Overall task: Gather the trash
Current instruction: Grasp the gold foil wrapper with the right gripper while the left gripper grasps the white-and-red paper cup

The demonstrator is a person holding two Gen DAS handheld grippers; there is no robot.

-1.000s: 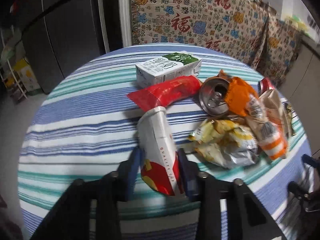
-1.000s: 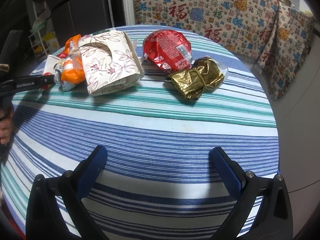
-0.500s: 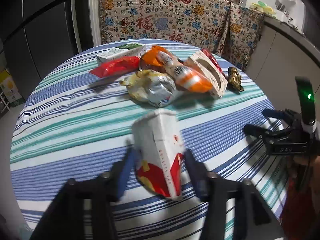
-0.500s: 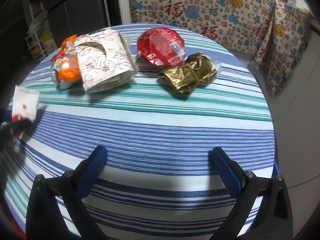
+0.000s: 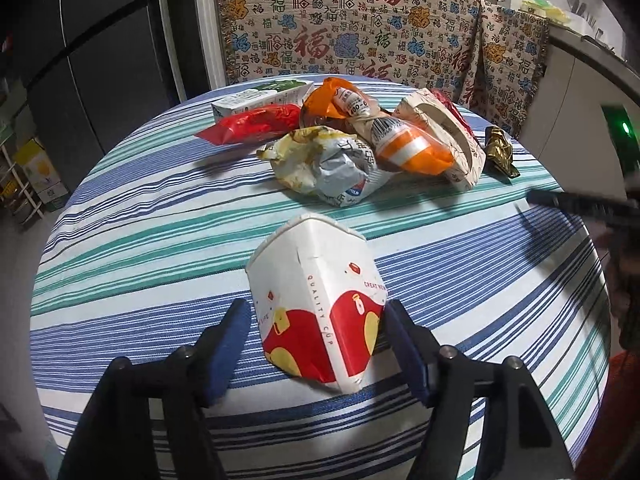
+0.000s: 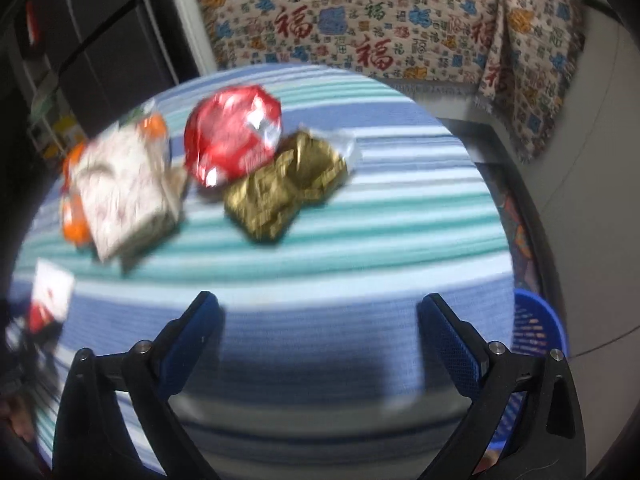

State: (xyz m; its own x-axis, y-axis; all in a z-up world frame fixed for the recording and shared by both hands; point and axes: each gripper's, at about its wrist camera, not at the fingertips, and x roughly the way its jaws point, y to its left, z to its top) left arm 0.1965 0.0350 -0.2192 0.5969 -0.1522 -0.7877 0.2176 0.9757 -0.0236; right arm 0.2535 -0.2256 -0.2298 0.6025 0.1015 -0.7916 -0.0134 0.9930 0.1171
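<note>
dim room, fisheye-bent edges; right wrist view motion-blurred, left sharp.

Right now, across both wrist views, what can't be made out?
- Paper cup: left view; its underside faces the table.
- Gold wrapper and floral box: right view; print lost to motion blur.
- Blue basket: right view; table edge hides most, contents unreadable.
- Right hand-held gripper: left view cuts it off.

Each gripper (image 5: 316, 344) (image 6: 318, 332) has black angular arms with silver screws; its fingers (image 5: 228, 344) carry blue textured pads.
</note>
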